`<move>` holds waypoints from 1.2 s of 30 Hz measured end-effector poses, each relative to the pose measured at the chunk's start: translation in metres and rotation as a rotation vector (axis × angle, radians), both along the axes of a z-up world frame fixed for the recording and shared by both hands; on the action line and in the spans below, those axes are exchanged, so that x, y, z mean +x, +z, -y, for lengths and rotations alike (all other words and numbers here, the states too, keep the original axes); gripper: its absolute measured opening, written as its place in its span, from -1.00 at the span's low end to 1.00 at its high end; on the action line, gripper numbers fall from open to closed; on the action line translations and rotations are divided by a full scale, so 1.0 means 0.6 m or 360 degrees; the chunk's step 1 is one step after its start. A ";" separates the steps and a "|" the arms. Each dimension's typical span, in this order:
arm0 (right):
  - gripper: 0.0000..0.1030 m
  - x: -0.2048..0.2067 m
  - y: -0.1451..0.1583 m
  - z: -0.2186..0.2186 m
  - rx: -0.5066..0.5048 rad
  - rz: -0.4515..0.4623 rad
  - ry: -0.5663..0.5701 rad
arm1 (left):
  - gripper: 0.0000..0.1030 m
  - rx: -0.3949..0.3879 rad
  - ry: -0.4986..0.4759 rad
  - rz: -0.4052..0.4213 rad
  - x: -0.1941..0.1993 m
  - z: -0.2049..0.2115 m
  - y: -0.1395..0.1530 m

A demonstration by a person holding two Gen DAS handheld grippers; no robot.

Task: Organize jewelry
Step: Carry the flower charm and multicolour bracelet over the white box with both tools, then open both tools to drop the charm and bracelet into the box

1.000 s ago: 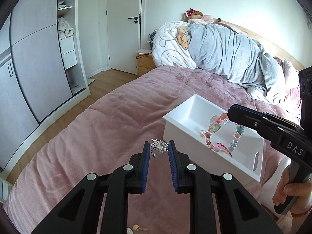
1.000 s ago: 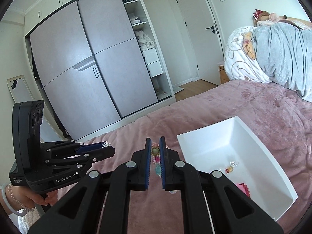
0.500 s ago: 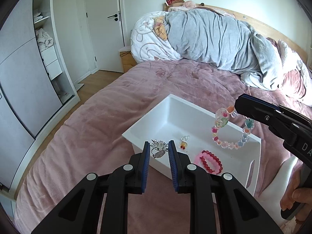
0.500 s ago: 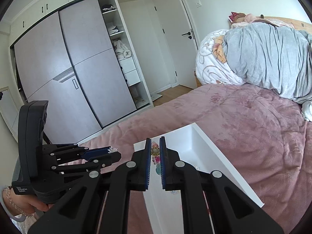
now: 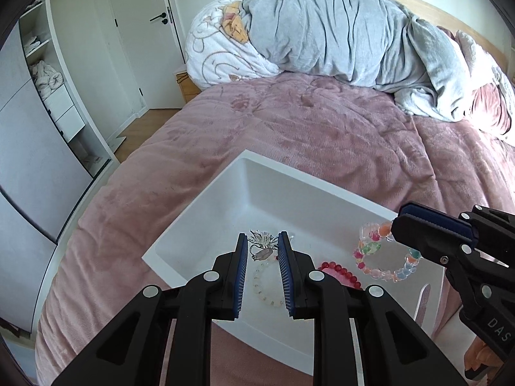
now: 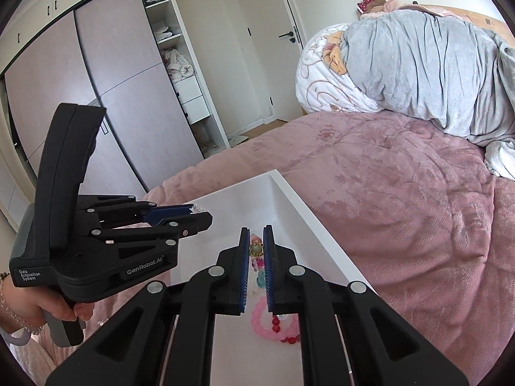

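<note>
A white box (image 5: 257, 177) stands on the pink bedspread; it also shows in the right wrist view (image 6: 289, 199). My left gripper (image 5: 263, 239) is shut on a silver brooch (image 5: 262, 239) and holds it over the box. My right gripper (image 6: 256, 241) is shut on a multicoloured bead bracelet (image 5: 383, 257) that hangs over the box's right part; the bracelet shows between its fingers (image 6: 257, 251). In the box lie a red bead bracelet (image 5: 341, 273), a pale bead bracelet (image 5: 267, 289) and a pink bracelet (image 6: 260, 318).
The pink bedspread (image 5: 322, 128) spreads around the box. Rumpled grey and white duvets (image 5: 338, 32) lie at the bed's head. A wardrobe (image 6: 112, 96) with open shelves stands left, a door (image 5: 141, 32) behind.
Both grippers have moved from beside the box to over it, each still carrying its piece. The box now fills the lower views and more bracelets inside show.
</note>
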State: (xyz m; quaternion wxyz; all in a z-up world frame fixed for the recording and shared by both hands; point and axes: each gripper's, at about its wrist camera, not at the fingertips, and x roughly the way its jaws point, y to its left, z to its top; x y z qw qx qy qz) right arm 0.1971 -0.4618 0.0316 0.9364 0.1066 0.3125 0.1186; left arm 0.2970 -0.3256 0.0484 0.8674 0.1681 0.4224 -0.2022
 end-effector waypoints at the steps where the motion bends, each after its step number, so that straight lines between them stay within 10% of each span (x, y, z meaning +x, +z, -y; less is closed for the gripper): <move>1: -0.83 0.001 -0.007 0.001 -0.0009 -0.0013 -0.0001 | -0.53 0.0020 0.0001 -0.0019 0.006 0.003 -0.009; 30: -0.79 0.037 -0.123 -0.065 -0.0237 -0.0273 0.0163 | -0.50 0.0418 0.0109 -0.0318 0.111 0.043 -0.172; 36: -0.13 0.034 -0.121 -0.066 -0.0286 -0.0263 0.0140 | -0.18 0.0406 0.0116 -0.0318 0.114 0.039 -0.167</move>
